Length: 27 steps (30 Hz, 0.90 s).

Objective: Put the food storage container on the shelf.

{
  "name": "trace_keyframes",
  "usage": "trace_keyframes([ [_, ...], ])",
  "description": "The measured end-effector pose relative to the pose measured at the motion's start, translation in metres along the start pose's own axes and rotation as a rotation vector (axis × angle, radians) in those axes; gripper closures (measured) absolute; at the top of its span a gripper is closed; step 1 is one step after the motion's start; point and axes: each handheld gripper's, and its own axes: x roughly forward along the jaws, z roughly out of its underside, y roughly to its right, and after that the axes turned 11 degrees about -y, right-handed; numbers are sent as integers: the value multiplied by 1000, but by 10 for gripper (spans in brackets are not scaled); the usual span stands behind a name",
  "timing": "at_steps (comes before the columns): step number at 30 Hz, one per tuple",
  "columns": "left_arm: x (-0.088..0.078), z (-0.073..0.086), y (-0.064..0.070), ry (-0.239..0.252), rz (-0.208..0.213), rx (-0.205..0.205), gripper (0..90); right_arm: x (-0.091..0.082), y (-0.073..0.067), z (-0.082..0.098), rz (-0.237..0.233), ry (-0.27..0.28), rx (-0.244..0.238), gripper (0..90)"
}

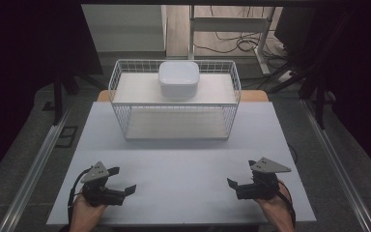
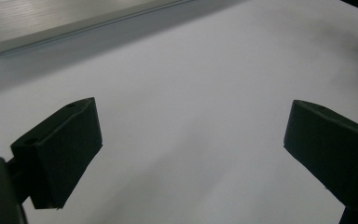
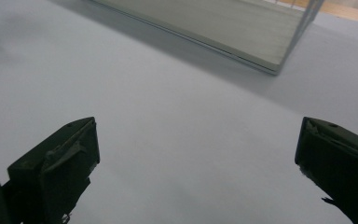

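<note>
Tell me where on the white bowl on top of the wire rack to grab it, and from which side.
Probably best from above. The white bowl sits upside down on the upper shelf of the wire rack, rounded-square, with no handle showing. Close a claw across two opposite flat sides near the lower rim. The rack's raised wire edge would likely get in the way of a level approach. Both the left claw and right claw are open.

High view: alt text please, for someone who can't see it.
A white lidded container sits on the upper shelf of a white wire rack at the table's far side. Nearer, the left gripper and right gripper rest open, holding nothing.
</note>
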Motion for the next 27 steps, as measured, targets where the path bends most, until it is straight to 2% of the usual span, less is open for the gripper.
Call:
trace_keyframes([
  [4,-7,10,-3,0,-18,-20,38,-7,2,10,29,0,26,0],
  [15,-12,27,-6,-26,-48,-42,36,-14,7,36,53,-32,84,0],
  [22,-12,32,-7,-29,-49,-55,33,-12,6,49,60,-74,100,0],
  [27,-11,31,-9,-38,-48,-67,34,-8,4,56,51,-136,111,0],
])
